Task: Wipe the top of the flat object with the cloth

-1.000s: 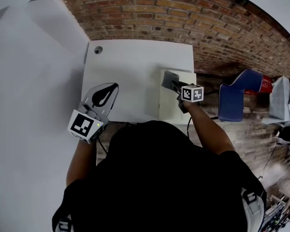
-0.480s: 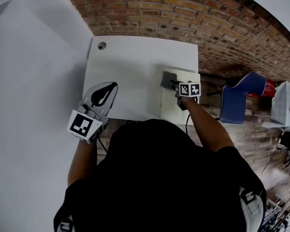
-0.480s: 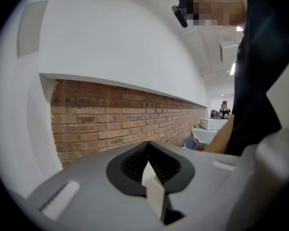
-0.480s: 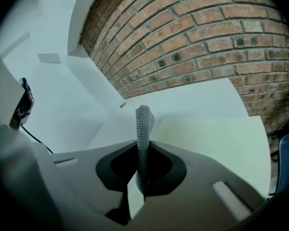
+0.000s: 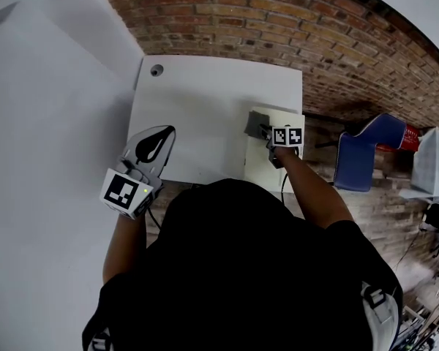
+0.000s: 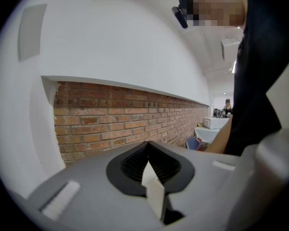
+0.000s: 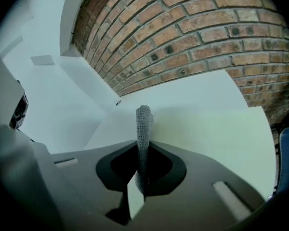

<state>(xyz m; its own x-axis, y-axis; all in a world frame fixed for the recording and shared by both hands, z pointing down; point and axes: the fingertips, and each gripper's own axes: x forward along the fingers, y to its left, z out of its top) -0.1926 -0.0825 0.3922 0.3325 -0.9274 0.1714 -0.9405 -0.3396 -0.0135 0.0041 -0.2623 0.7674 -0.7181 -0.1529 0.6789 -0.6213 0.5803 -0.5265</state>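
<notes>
The right gripper (image 5: 265, 129), clamped on the cloth (image 5: 254, 123), presses it at the board's (image 5: 260, 168) upper-left corner, right of centre, so wiping seems barely begun; the left gripper (image 5: 159, 137) hangs closed and empty.

Grey knit cloth (image 5: 254, 122) was pinched edge-on in the right gripper (image 7: 142, 153) at the far-left corner of the pale flat board (image 5: 262, 165), which lay flat on the white table's (image 5: 197, 101) near-right corner.
</notes>
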